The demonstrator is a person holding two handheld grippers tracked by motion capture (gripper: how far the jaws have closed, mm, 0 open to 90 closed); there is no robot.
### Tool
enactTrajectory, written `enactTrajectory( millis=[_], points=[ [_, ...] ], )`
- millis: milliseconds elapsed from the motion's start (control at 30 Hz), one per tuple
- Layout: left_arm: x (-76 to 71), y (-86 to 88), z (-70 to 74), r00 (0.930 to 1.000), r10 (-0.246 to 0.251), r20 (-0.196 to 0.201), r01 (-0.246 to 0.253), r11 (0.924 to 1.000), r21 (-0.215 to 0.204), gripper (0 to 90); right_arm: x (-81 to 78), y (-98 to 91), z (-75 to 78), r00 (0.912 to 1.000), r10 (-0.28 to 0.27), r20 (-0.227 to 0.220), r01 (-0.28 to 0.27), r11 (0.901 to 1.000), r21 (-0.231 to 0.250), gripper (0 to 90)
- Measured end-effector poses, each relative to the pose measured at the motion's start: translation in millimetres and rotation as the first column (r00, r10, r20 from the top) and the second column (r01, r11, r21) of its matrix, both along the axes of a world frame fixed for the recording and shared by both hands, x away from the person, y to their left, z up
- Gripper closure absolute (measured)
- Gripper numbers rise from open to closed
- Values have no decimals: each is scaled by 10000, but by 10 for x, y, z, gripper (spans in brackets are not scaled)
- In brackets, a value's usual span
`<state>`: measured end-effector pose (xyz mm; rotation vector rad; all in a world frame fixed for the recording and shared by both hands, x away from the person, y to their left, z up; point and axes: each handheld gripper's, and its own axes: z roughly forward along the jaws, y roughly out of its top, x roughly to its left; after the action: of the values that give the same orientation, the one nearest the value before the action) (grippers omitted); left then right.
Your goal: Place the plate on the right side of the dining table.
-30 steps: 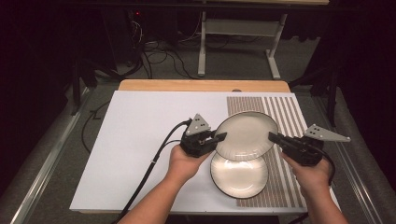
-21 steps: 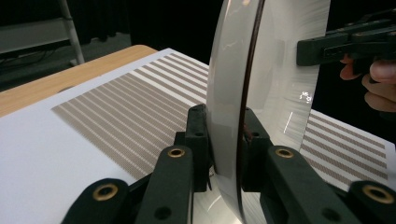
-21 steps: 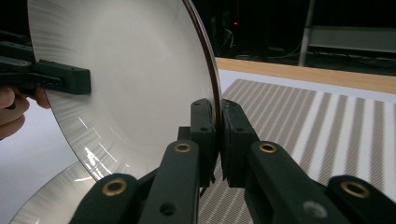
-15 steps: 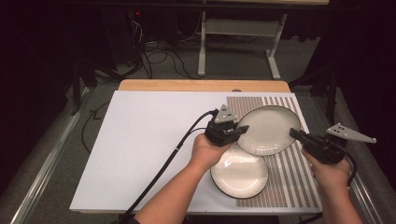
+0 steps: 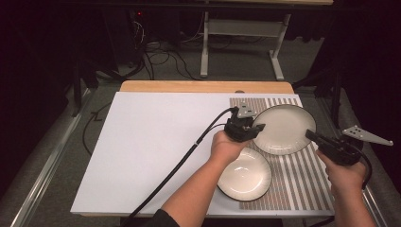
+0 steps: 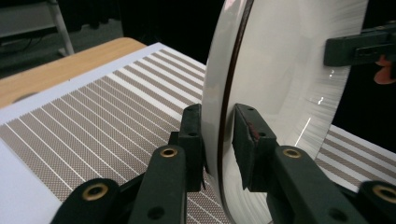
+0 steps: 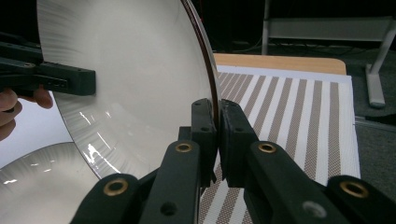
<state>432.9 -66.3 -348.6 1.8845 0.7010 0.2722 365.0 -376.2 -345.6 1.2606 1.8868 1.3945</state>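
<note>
A white plate with a dark rim (image 5: pixel 283 128) hangs tilted over the striped mat (image 5: pixel 302 175), between my two grippers. My left gripper (image 5: pixel 257 127) stands at its left rim. In the left gripper view the rim (image 6: pixel 227 93) runs between the jaws of my left gripper (image 6: pixel 218 135), which have just been opening, and a thin gap shows at one pad (image 6: pixel 247 140). My right gripper (image 5: pixel 309 134) is shut on the plate's right rim. In the right gripper view the pads (image 7: pixel 205 135) of my right gripper (image 7: pixel 218 135) pinch the plate's (image 7: pixel 130 70) edge. A second white plate (image 5: pixel 245 174) lies flat on the mat below.
A white board (image 5: pixel 151 156) covers the table to the left of the striped mat. A wooden edge (image 5: pixel 203 86) runs along the back. Cables and a metal frame (image 5: pixel 236 28) stand on the floor beyond. The left gripper's cable (image 5: pixel 179 161) trails across the board.
Both hands have carried the raised plate to the right and a little back over the striped mat. The lower plate has not moved.
</note>
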Motion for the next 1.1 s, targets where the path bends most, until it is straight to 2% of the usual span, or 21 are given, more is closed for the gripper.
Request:
enactTrajectory(
  millis=[233,467,700,1100],
  points=[
    [101,-54,-151,9991,192,-382,-190,9998,58,716,57,-3,-117,9994,-258,-246,254,9995,-188,874],
    [169,-88,-228,9969,252,-744,-236,9995,222,706,92,2,-194,9978,-404,-525,388,9988,-297,874],
    [163,-144,-318,9933,251,-1131,-202,9988,440,697,69,-11,-259,9957,-518,-770,486,9979,-429,874],
    [120,-195,-380,9908,224,-1332,-101,9957,919,696,11,-46,-347,9933,-560,-1011,514,9975,-476,874]
  ],
)
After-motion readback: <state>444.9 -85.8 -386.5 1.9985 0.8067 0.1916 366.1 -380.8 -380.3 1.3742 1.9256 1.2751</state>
